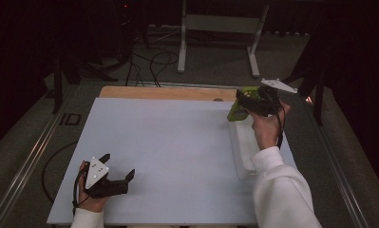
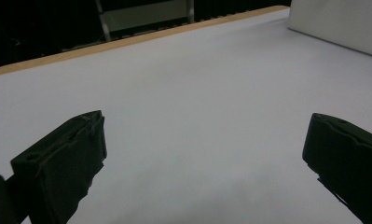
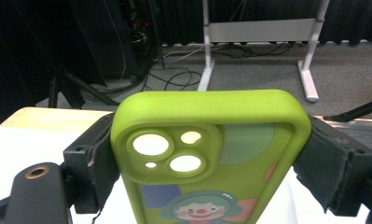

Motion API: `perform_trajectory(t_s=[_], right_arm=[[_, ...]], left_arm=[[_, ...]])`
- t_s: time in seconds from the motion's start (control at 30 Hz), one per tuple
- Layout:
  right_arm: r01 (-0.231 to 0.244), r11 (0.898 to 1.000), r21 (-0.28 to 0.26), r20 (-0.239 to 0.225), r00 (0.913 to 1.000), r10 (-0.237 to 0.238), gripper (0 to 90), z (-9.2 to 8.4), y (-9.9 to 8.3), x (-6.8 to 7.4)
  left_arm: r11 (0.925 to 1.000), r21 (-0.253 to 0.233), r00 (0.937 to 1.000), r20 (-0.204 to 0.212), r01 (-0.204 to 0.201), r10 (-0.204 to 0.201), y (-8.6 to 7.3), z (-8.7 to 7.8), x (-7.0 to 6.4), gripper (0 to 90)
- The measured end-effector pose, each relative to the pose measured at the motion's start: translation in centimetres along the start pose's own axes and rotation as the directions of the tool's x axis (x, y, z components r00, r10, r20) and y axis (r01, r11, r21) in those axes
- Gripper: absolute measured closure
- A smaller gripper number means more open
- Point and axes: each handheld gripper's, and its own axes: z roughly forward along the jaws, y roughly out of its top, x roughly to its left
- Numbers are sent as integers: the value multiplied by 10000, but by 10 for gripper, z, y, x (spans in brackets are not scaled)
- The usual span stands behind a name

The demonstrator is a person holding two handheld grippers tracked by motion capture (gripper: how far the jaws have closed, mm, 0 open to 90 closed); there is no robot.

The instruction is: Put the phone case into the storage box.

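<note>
Two grippers work over a white table (image 1: 168,152): the right gripper (image 1: 241,102) pinches a green phone case (image 3: 207,154) above a clear bin (image 1: 244,147) at the far right; the left gripper (image 1: 118,167) rests spread near the front edge. Dark room, cables behind.

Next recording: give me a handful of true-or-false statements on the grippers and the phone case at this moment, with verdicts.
1. The right gripper is clamped on a green phone case. True.
2. The left gripper holds the case too. False: its jaws stand wide apart with nothing between them, low over the white table.
3. The case lies flat on the table. False: it is held up above the far right part of the table.
4. The case has camera cut-outs and a cartoon face print. True.
5. A pale tray sits along the table's right side. True.
</note>
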Motion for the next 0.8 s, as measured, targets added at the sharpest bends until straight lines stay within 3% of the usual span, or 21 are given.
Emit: perform_trajectory(t_s=[0.37, 0.8], right_arm=[[233, 9997, 74, 368, 9990, -235, 158, 3, 3, -3], [134, 9998, 129, 760, 9970, -143, 158, 6, 3, -12]], left_arm=[[10000, -13, 10000, -20, -5, 5, 0, 0, 0, 0], [10000, -22, 10000, -31, -3, 3, 0, -1, 0, 0]])
